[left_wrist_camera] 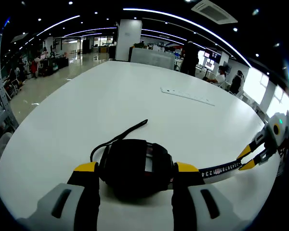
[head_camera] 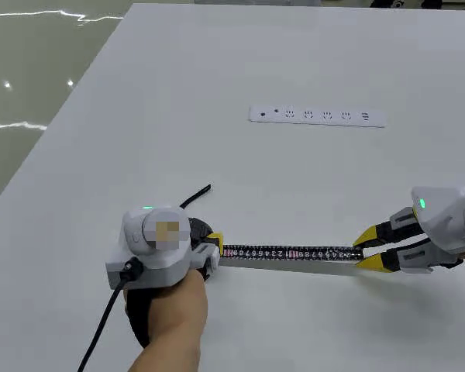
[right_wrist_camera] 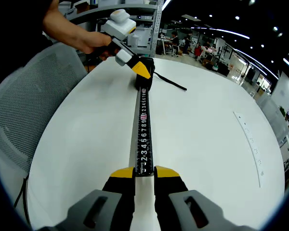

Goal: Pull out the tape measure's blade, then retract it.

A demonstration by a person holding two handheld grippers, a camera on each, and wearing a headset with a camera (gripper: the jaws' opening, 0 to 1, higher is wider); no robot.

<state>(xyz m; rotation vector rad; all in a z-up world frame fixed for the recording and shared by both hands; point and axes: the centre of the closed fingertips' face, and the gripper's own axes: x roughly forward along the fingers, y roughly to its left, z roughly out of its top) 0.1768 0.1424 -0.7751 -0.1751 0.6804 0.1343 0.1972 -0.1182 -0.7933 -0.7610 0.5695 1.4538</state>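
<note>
Left claw [left_wrist_camera: 137,168] clamps tape measure [left_wrist_camera: 130,161] on table [head_camera: 217,77]; right claw [right_wrist_camera: 144,172], low and level, pinches end of pulled-out blade [right_wrist_camera: 144,120].

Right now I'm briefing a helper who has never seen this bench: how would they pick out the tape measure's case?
On the white table, come from the white power strip toward the near edge. There the left gripper clamps the tape measure case between yellow-tipped jaws. It is the one chunky black thing, with a black strap trailing from it and a numbered blade running to the right gripper.
</note>
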